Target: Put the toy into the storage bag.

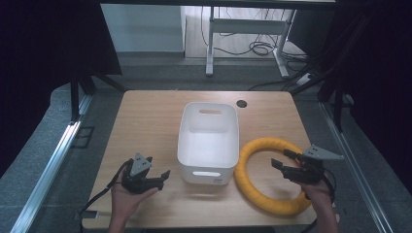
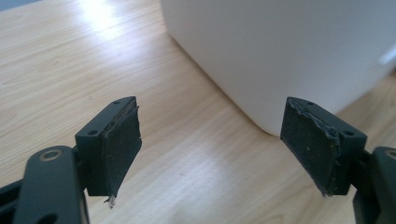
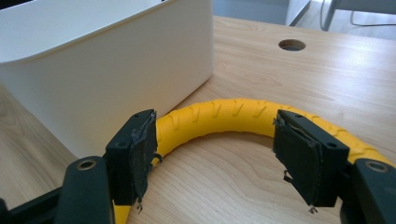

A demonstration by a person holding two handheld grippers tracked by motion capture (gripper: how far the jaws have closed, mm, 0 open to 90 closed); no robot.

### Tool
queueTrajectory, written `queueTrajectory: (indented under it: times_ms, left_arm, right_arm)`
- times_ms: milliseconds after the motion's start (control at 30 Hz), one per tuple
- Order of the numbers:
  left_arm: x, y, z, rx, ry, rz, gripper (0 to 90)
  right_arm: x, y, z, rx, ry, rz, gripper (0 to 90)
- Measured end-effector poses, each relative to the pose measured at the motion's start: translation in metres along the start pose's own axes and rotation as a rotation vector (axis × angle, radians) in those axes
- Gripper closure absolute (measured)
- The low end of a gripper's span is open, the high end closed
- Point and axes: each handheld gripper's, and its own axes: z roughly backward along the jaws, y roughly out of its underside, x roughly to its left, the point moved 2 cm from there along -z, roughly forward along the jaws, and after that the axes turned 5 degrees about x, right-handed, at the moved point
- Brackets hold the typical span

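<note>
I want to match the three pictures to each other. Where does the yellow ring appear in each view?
High view: the yellow ring lies flat on the table, right of the white bin, lower right of centre.
Left gripper view: not in this picture; the bin wall is at upper right.
Right gripper view: the ring arcs across the middle, behind both black jaws.
Shared landmark: the white bin.

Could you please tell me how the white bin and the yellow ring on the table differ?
The white bin is a deep, straight-walled container with handle slots; the yellow ring is a low ribbed hoop lying flat. The bin sits mid-table; the ring lies at its right, by the right gripper. Both rest on the wooden table.
</note>
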Motion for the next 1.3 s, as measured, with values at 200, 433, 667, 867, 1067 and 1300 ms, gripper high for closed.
queueTrajectory:
  times_ms: [200, 433, 667, 867, 1067, 1300]
  left_arm:
    - [0.016, -0.010, 0.001, -0.013, 0.016, 0.035, 15.1]
    - [0.005, -0.003, -0.005, 0.073, 0.048, -0.018, 13.9]
    - [-0.008, 0.007, -0.004, 0.087, 0.027, -0.090, 15.5]
    - [-0.008, 0.009, -0.005, 0.099, 0.048, -0.071, 14.4]
    - [0.000, 0.007, -0.009, 0.109, 0.079, -0.015, 14.4]
    - [0.007, 0.004, -0.009, 0.129, 0.093, 0.006, 14.3]
  right_arm:
    - [-0.008, 0.007, -0.009, 0.032, 0.021, -0.011, 29.6]
    - [-0.005, 0.005, -0.008, 0.040, 0.012, -0.011, 27.7]
    - [0.008, 0.003, -0.010, 0.068, 0.011, 0.018, 29.9]
    - [0.010, 0.001, -0.015, 0.068, 0.005, 0.010, 29.9]
    - [0.011, 0.009, -0.018, 0.097, -0.026, 0.003, 29.6]
    - [0.021, 0.009, -0.012, 0.150, -0.068, 0.022, 29.1]
